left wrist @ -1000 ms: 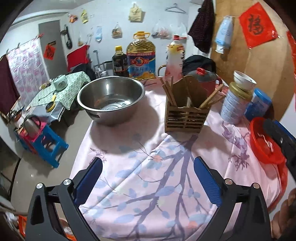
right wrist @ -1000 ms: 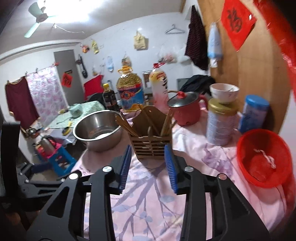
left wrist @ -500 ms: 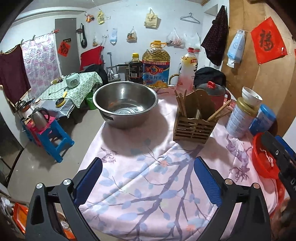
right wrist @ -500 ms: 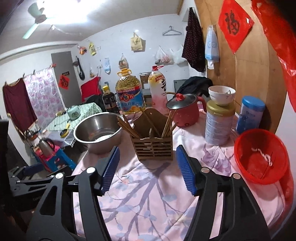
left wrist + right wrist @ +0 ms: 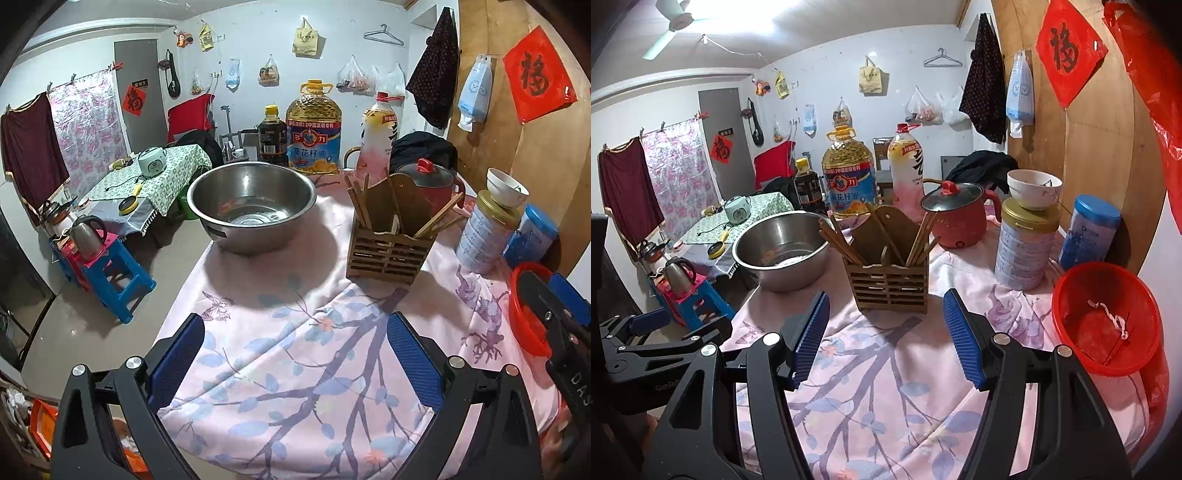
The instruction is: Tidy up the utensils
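A brown slatted utensil holder [image 5: 388, 251] stands on the floral tablecloth, with several wooden chopsticks [image 5: 437, 219] leaning in it. It also shows in the right wrist view [image 5: 890, 286], with its chopsticks [image 5: 834, 236]. My left gripper [image 5: 295, 354] is open and empty, low over the near part of the table. My right gripper [image 5: 884, 334] is open and empty, just in front of the holder. The right gripper also shows at the right edge of the left wrist view [image 5: 554, 314].
A steel bowl [image 5: 253, 205] sits left of the holder. A red pot [image 5: 955, 218], a tin [image 5: 1023, 251] with a white bowl on top, a blue-lidded jar [image 5: 1089, 232] and bottles stand behind. A red basket [image 5: 1104, 317] is at the right. The table drops off at the left.
Both grippers have drawn back and up from the holder. The right gripper's jaws have opened wider. The left gripper stays open.
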